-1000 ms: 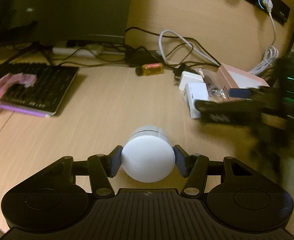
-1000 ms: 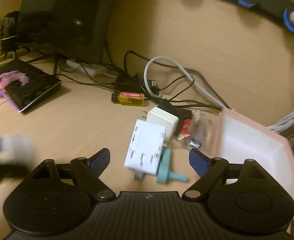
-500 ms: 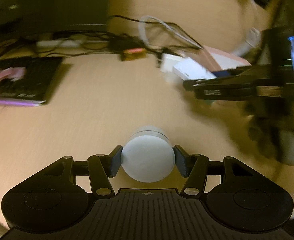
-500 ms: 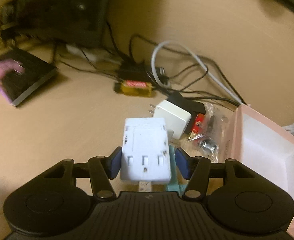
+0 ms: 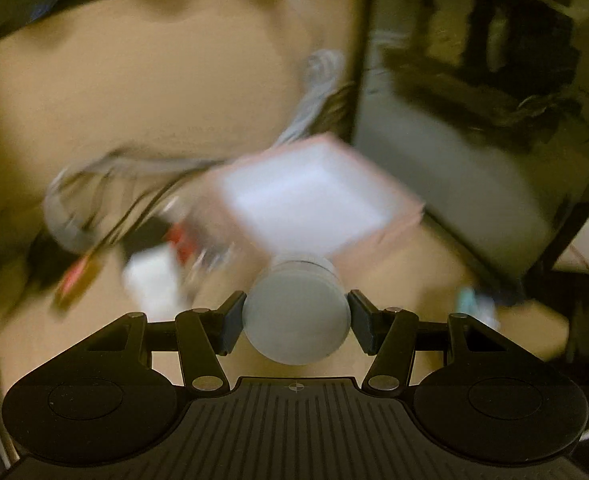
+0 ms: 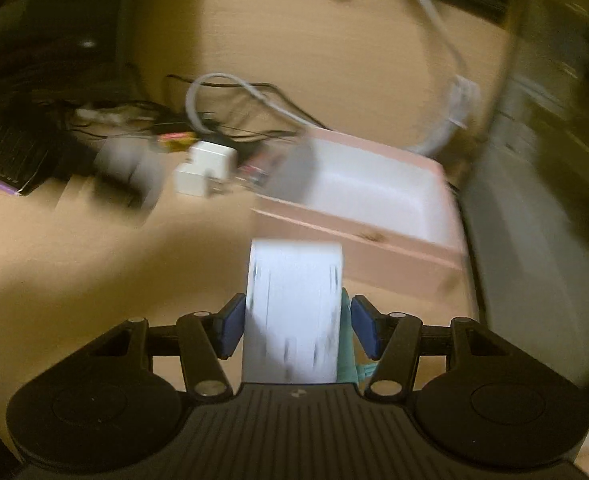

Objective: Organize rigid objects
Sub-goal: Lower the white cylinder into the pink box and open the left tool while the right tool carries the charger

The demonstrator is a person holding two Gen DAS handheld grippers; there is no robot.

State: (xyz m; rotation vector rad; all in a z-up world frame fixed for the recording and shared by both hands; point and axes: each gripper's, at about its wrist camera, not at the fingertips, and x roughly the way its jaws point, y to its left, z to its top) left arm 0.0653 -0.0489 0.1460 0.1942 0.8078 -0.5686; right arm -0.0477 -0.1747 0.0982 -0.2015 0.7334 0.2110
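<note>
- The left gripper [image 5: 296, 322] is partly open, its blue-padded fingers [image 5: 230, 326] clamped against the two sides of a round white plastic jar with a flat lid [image 5: 296, 320].
- The jar is held off the pale wooden desk [image 5: 94, 128], just in front of a shallow pink box with a white inside [image 5: 306, 200] that lies beyond the fingertips.
- The left gripper points steeply down; its view is badly blurred.
- The right gripper [image 6: 294, 330] is clenched on a white rectangular plastic block with small dark slots [image 6: 294, 312], which stands upright between the pads.
- A teal plastic piece [image 6: 346, 352] sits wedged between the block and one pad.
- The right gripper also tilts down, held above the desk with the pink box just ahead of it and to one side.
- A white square charger [image 6: 206, 168] lies beside the box among grey and black cables [image 6: 230, 84].
</note>
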